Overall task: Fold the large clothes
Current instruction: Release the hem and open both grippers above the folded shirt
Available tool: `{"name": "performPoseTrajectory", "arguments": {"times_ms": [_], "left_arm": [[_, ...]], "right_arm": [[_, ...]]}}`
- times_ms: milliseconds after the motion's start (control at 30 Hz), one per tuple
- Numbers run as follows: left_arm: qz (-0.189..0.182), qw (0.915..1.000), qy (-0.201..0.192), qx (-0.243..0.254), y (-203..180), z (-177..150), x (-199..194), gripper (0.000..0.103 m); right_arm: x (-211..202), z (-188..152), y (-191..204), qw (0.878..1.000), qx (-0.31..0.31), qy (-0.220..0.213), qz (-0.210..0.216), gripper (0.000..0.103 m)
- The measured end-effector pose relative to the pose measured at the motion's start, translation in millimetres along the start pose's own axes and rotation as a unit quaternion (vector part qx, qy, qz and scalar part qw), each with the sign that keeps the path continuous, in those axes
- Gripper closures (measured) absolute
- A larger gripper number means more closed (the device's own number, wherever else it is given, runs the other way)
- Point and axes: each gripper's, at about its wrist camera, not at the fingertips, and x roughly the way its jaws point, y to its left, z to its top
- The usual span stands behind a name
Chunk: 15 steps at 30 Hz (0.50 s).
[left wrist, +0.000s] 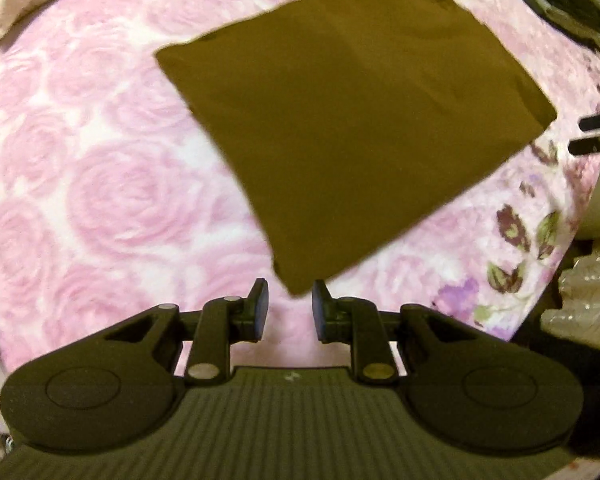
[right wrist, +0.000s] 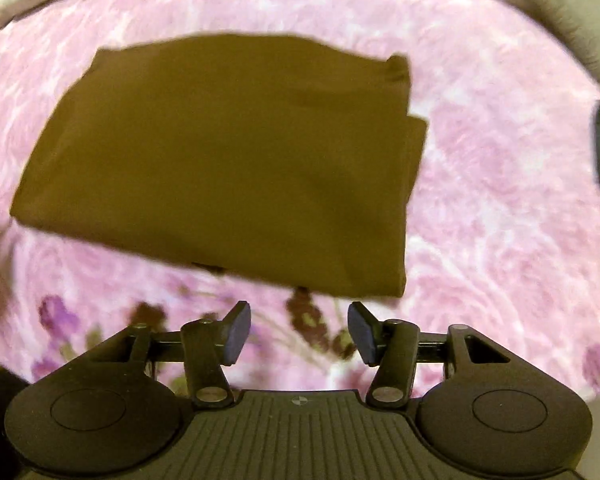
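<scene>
The brown garment (left wrist: 352,120) lies folded into a flat rectangle on the pink rose-print bedspread (left wrist: 100,184). The left tongs (left wrist: 290,312) are parted and empty, just short of its near corner. The right tongs (right wrist: 299,334) are likewise parted and empty, near its front edge.

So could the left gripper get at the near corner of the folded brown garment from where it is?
Probably yes. The left gripper is open, and the corner of the brown garment lies just ahead of its fingertips on the pink floral cover, with nothing between them.
</scene>
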Motion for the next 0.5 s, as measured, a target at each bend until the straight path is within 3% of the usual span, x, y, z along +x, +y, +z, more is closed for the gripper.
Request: {"name": "performPoseTrajectory", "arguments": {"times_ms": [133, 500], "left_arm": [[0.007, 0.9994, -0.015, 0.029, 3.1, -1.3, -29.7, 0.083], [0.007, 0.9959, -0.046, 0.078, 8.0, 2.9, -78.0, 0.083]], "right_arm": [[-39.1, -0.9, 31.8, 0.998, 0.05, -0.032, -0.022, 0.037], [-91.6, 4.2, 94.1, 0.995, 0.07, -0.065, -0.013, 0.035]]}}
